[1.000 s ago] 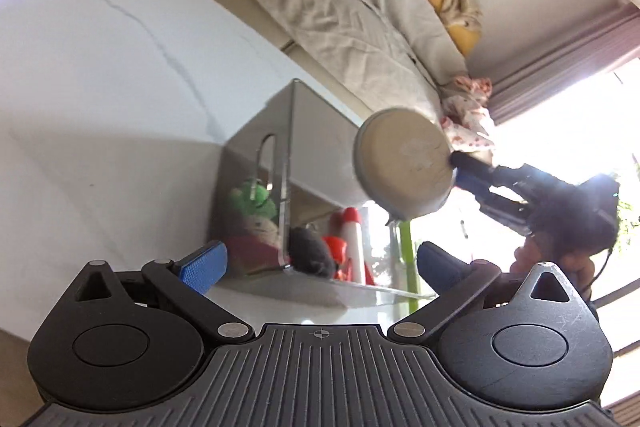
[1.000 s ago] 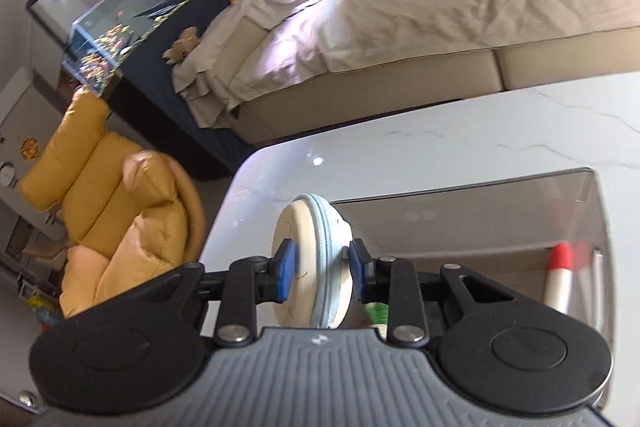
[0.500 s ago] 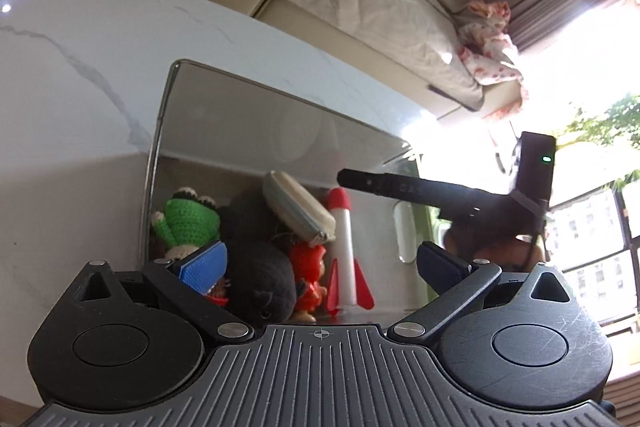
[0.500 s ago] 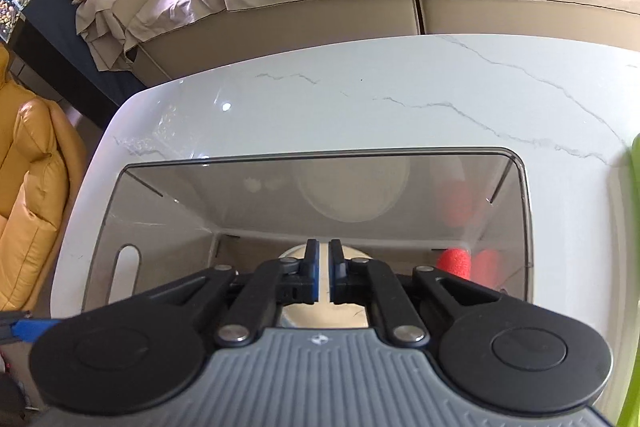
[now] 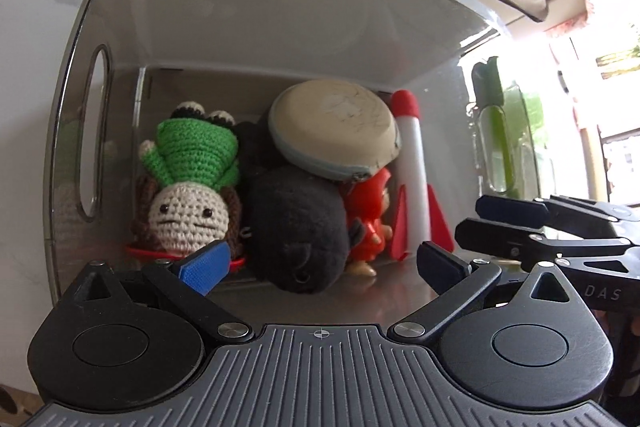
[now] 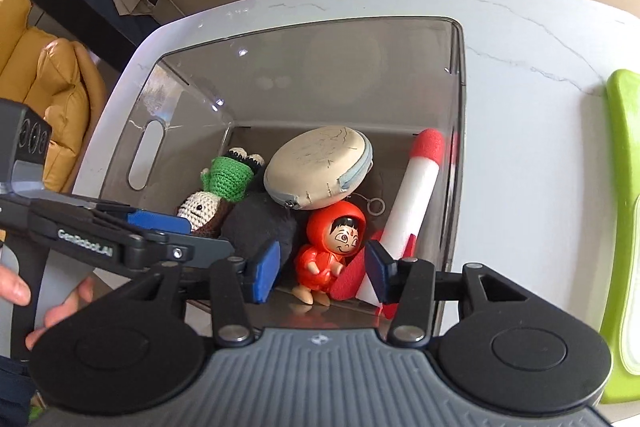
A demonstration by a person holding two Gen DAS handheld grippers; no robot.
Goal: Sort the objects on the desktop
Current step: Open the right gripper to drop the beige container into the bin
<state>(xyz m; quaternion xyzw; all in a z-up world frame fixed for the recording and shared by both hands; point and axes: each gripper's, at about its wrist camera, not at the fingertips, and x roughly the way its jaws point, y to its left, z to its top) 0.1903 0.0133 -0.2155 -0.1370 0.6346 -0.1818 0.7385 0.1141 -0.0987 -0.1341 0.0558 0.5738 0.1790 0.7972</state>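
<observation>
Peeking only rightward: green tray (image 6: 624,227).

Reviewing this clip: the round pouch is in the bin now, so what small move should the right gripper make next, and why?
Probably lift the right gripper straight up out of the bin. Its jaws are opening with nothing between them, and the round pouch already rests on the black plush and red figure.

Bin (image 6: 458,147): clear, on the white desk (image 6: 520,75).
Round pouch (image 6: 318,169): rests atop the toys inside.
Right gripper (image 6: 322,273): empty, jaws opening above the bin.
Rocket (image 6: 412,195): leans at the bin's right wall.
</observation>
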